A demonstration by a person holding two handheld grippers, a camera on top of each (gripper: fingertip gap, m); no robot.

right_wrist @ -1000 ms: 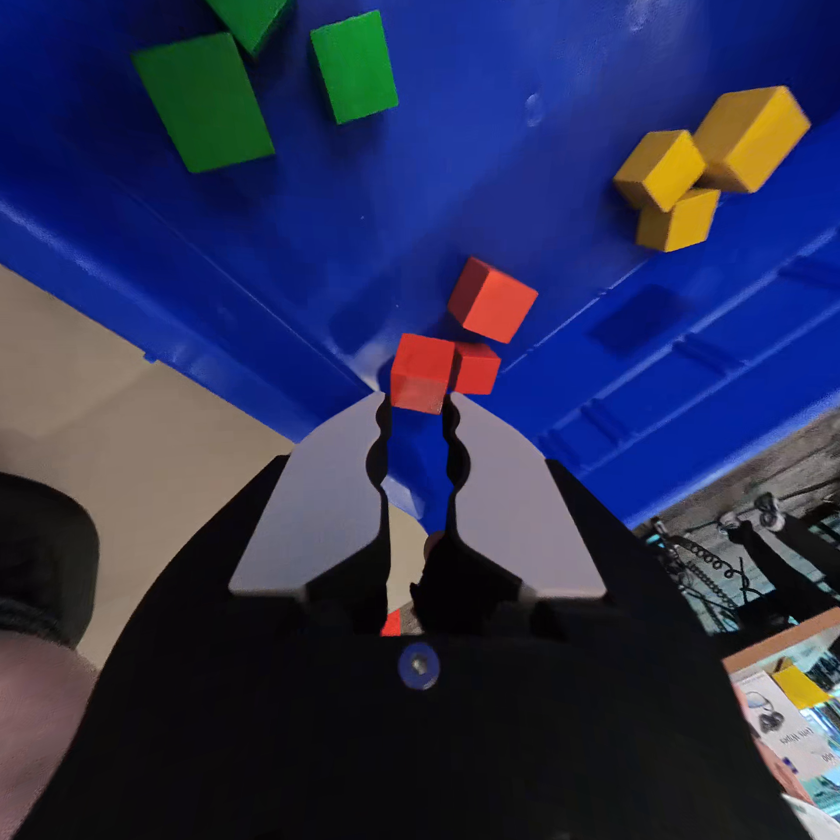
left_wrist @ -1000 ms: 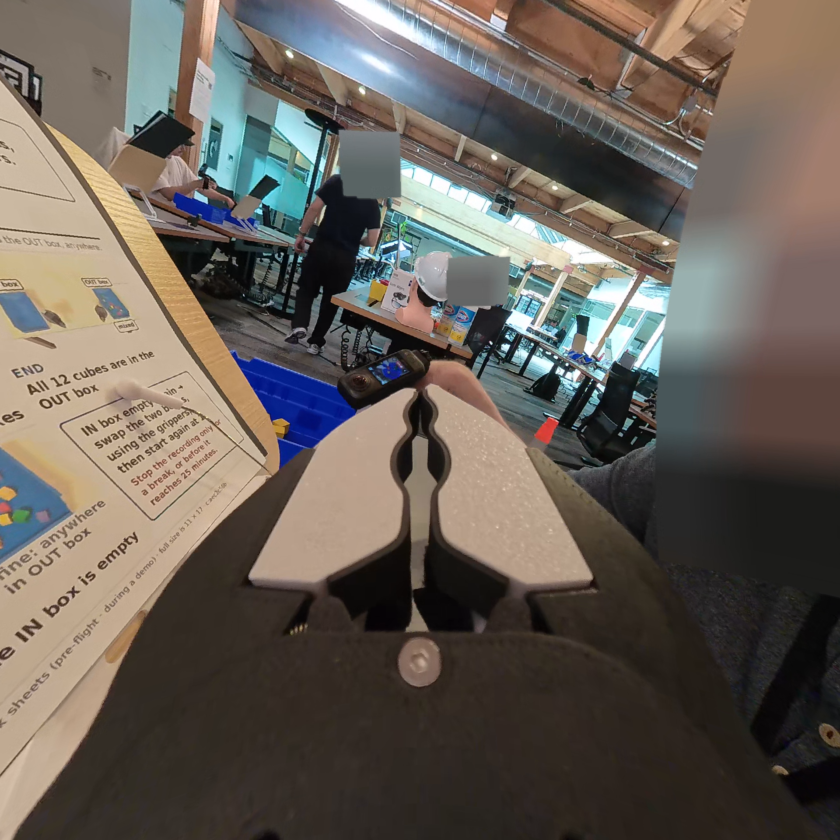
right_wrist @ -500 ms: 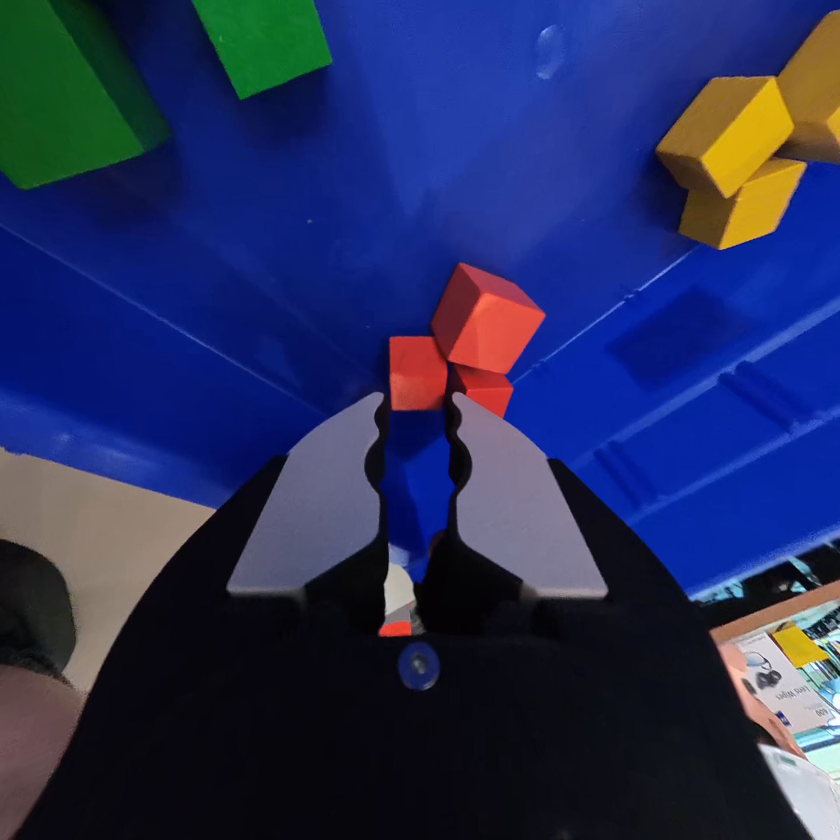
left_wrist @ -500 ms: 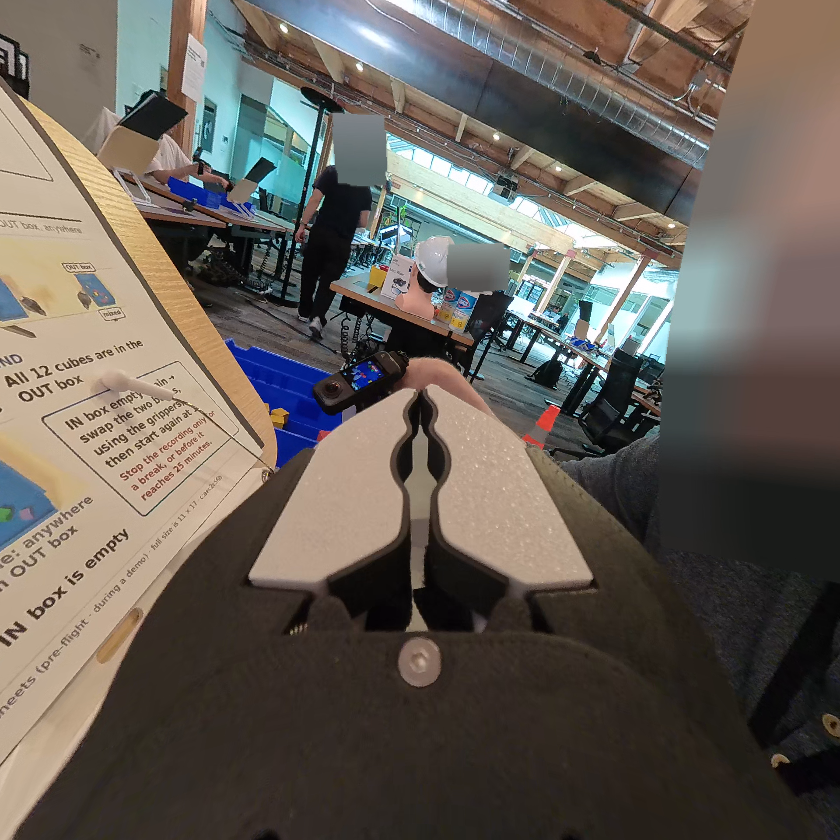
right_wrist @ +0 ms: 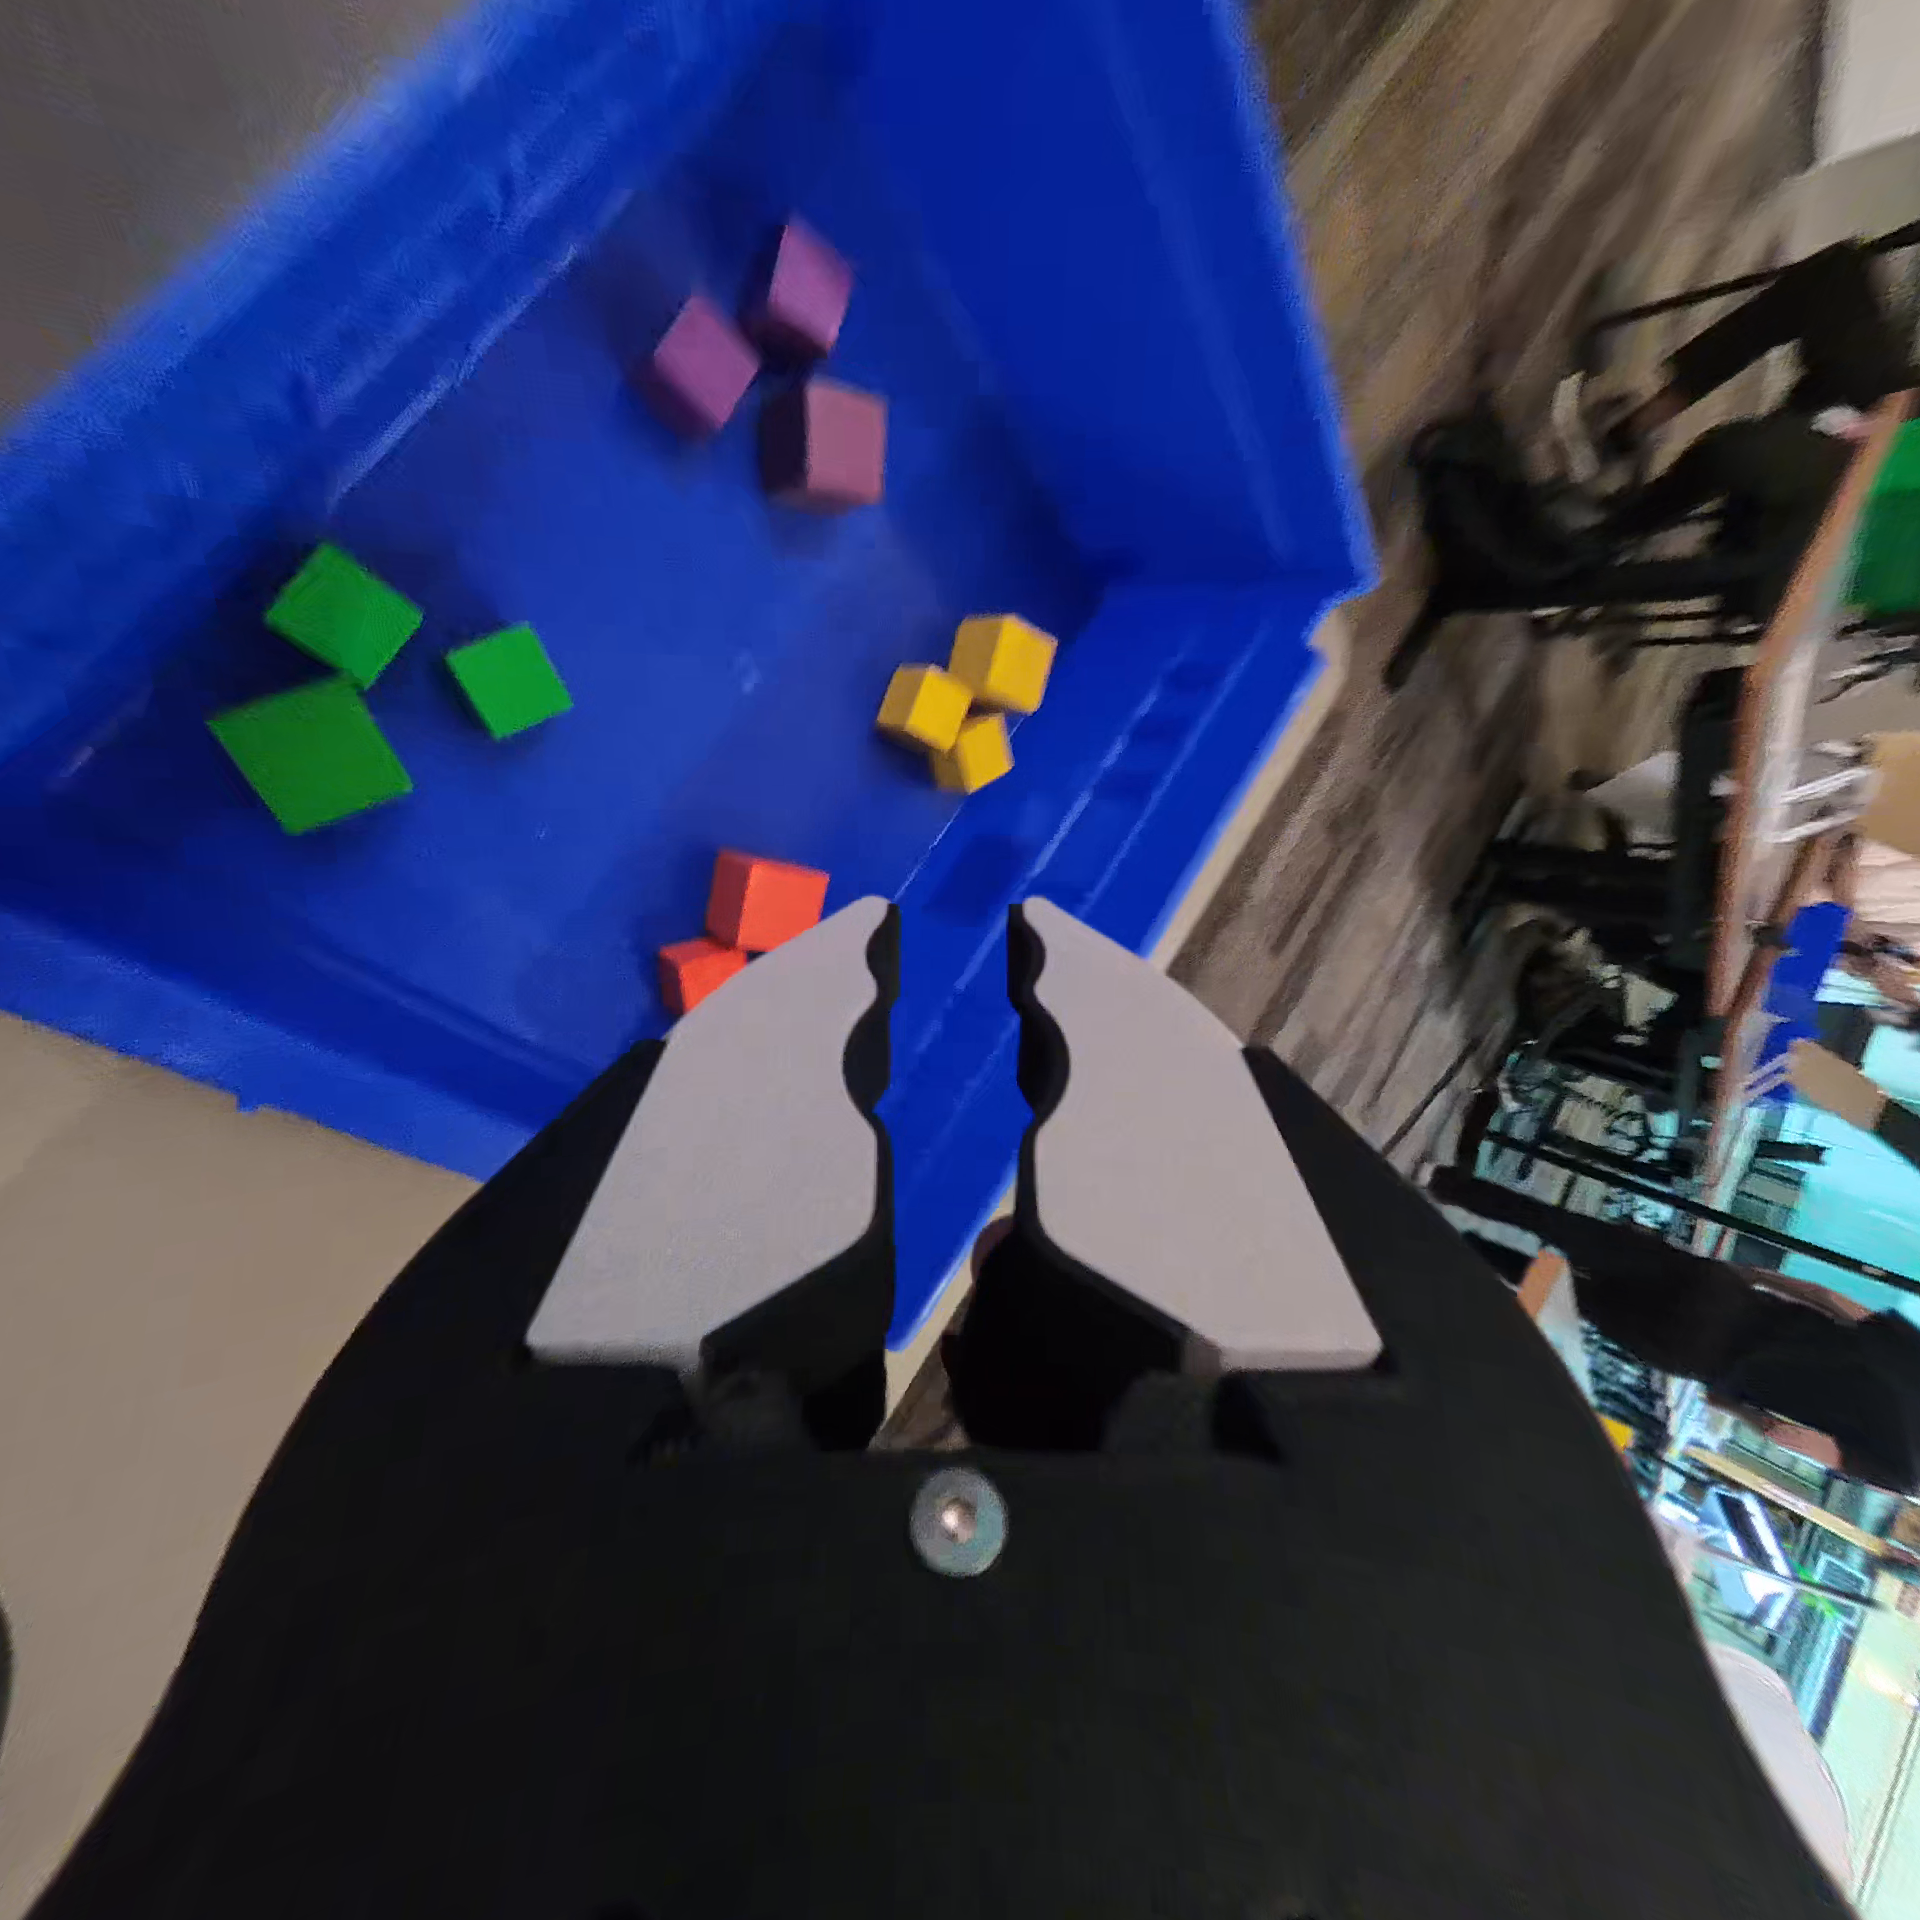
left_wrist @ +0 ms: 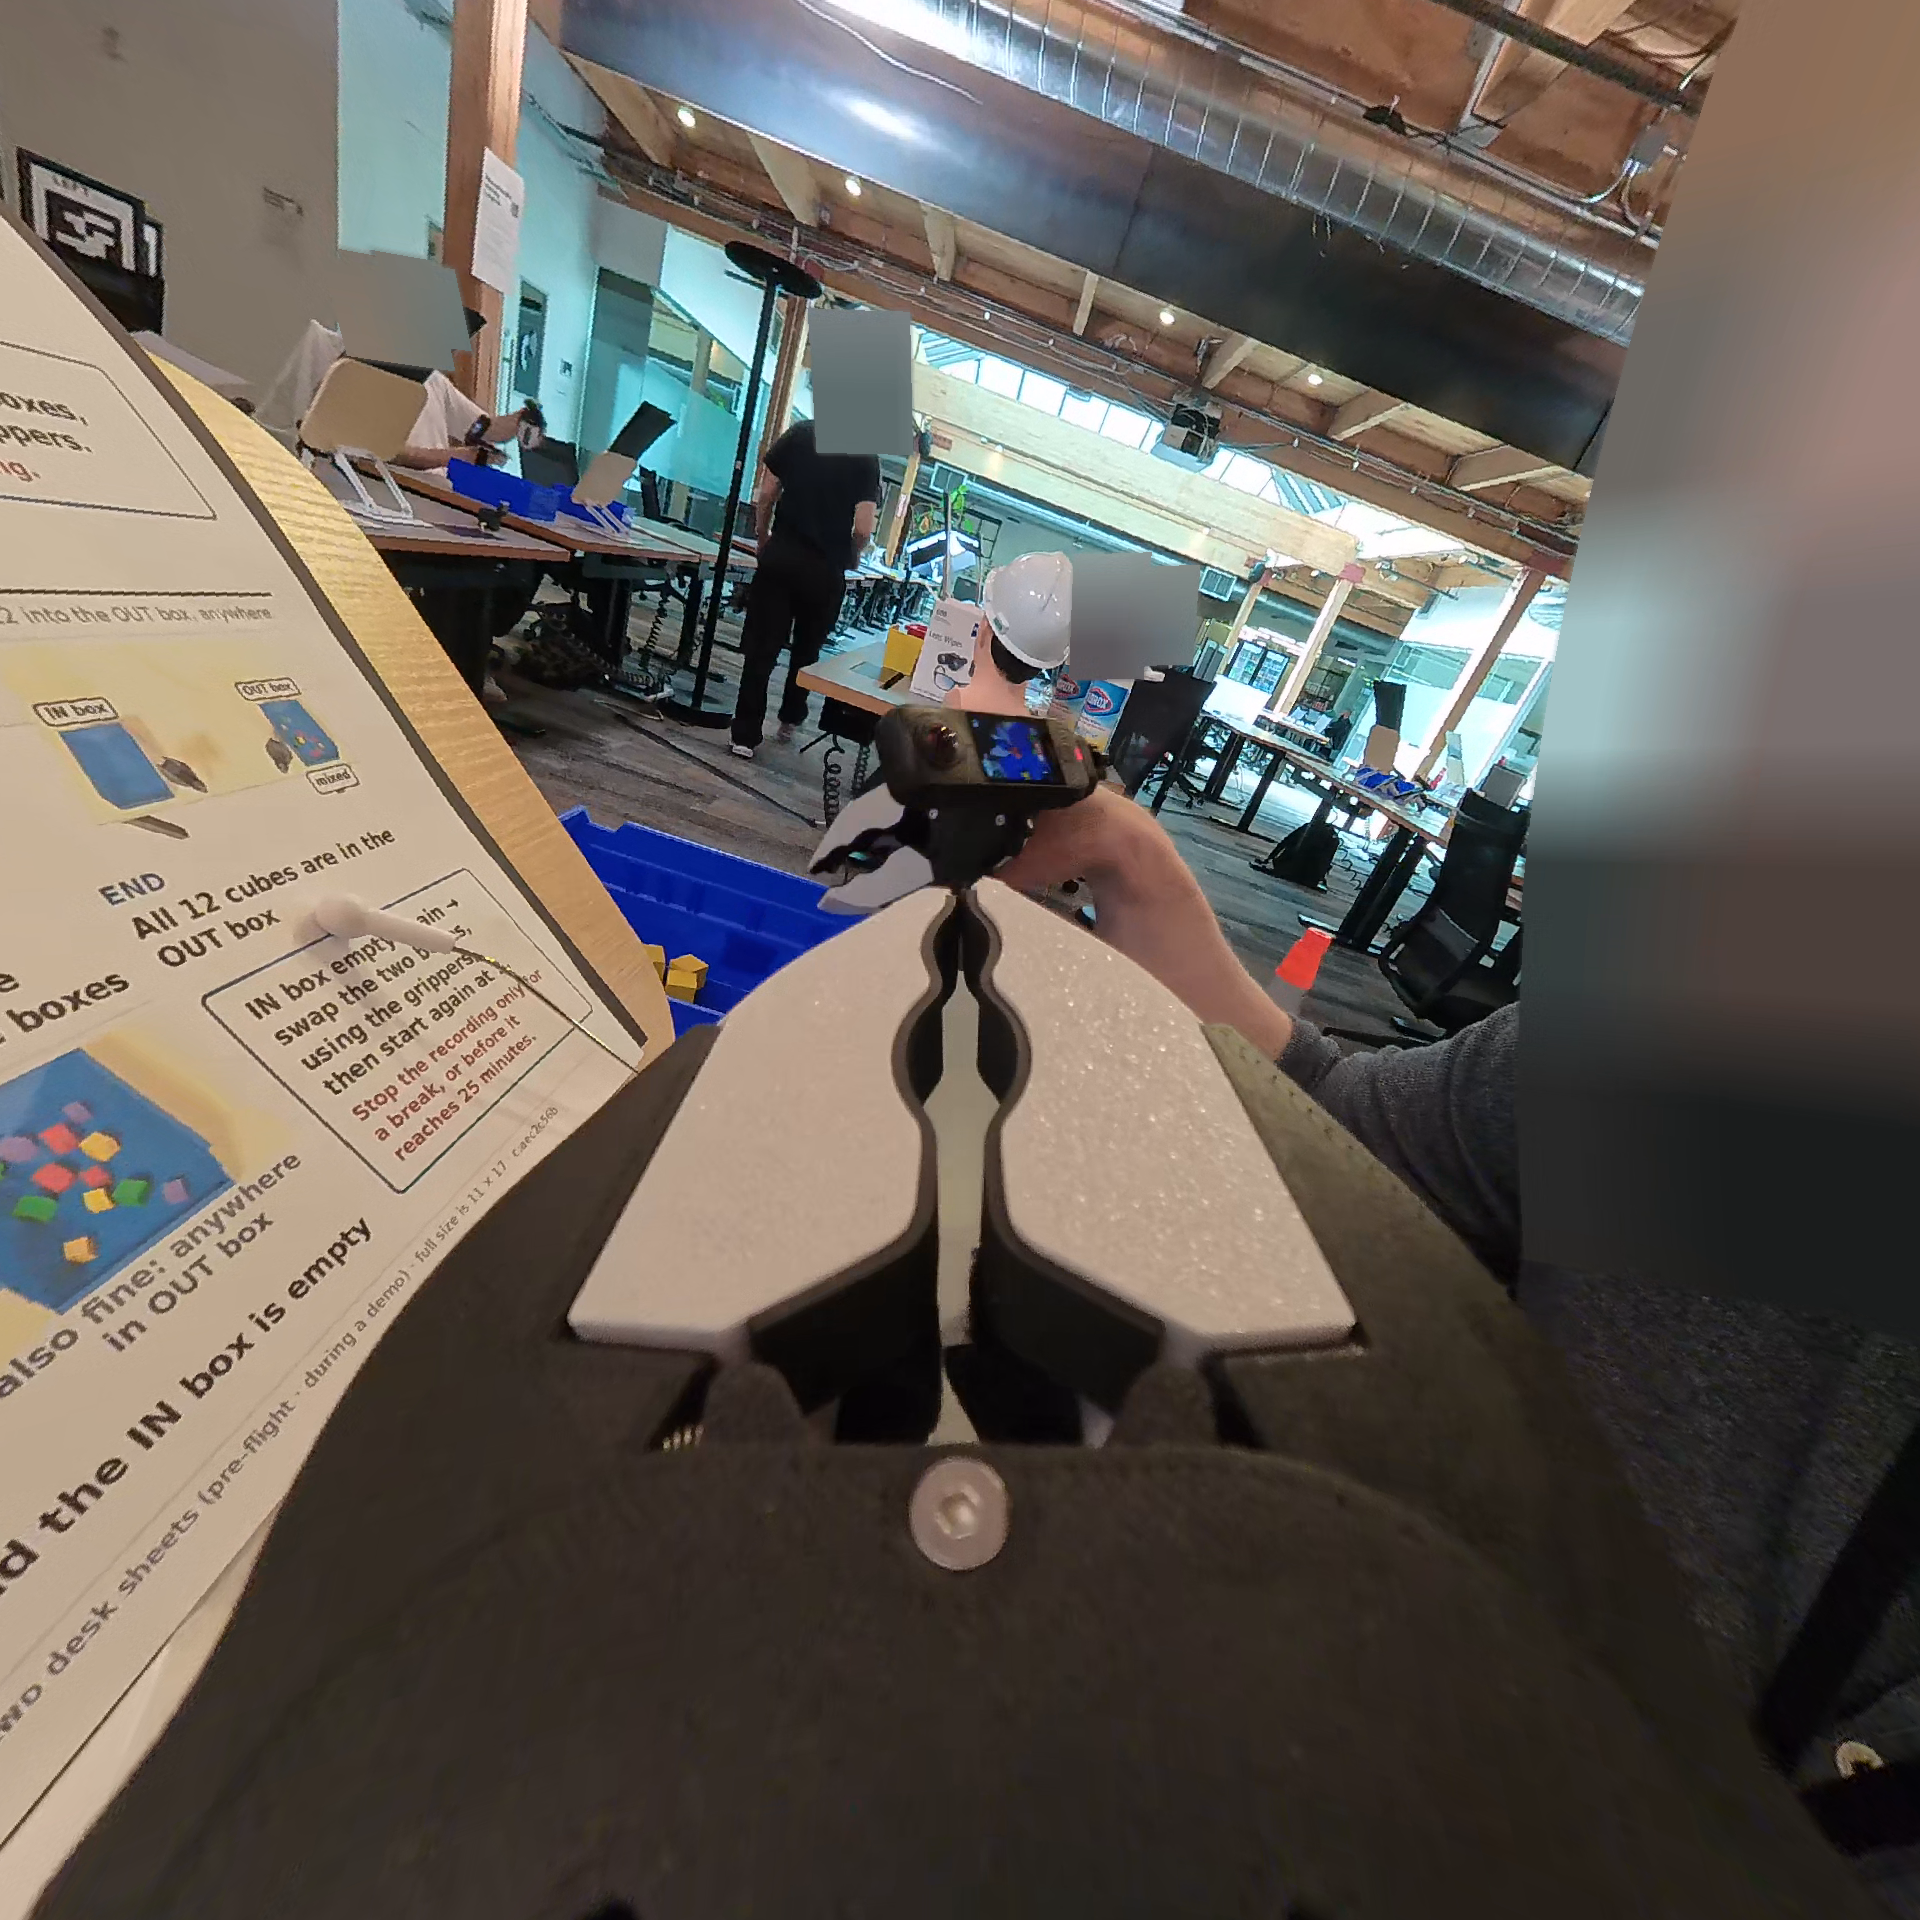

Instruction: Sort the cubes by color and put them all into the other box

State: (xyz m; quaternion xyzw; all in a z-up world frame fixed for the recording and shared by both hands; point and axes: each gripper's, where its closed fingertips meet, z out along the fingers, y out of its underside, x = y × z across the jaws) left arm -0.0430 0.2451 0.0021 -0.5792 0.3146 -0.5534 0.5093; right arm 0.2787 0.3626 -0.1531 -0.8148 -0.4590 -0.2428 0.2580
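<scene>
In the right wrist view my right gripper [right_wrist: 951, 914] is open and empty, raised above the near right wall of a blue box [right_wrist: 1195, 312]. The box holds green cubes [right_wrist: 312, 748], purple cubes [right_wrist: 821, 447], yellow cubes [right_wrist: 930, 707] and red cubes [right_wrist: 769, 894] in separate groups; my left finger hides part of the red group. In the left wrist view my left gripper [left_wrist: 961, 914] is shut with nothing between the pads, held back from the box. The right gripper [left_wrist: 873, 852] shows there, open above the blue box [left_wrist: 707, 894], where yellow cubes [left_wrist: 681, 977] show.
An instruction sheet on a wooden board [left_wrist: 208, 935] stands close on the left of the left wrist view. The tan tabletop [right_wrist: 156, 1195] runs beside the box. The table edge and wooden floor [right_wrist: 1403, 520] lie right of the box. A person's arm in a grey sleeve [left_wrist: 1403, 1101] reaches across.
My right gripper let go of the red cube beside the other red ones, opened wider and lifted up and back from the box. My left gripper stayed shut and barely shifted.
</scene>
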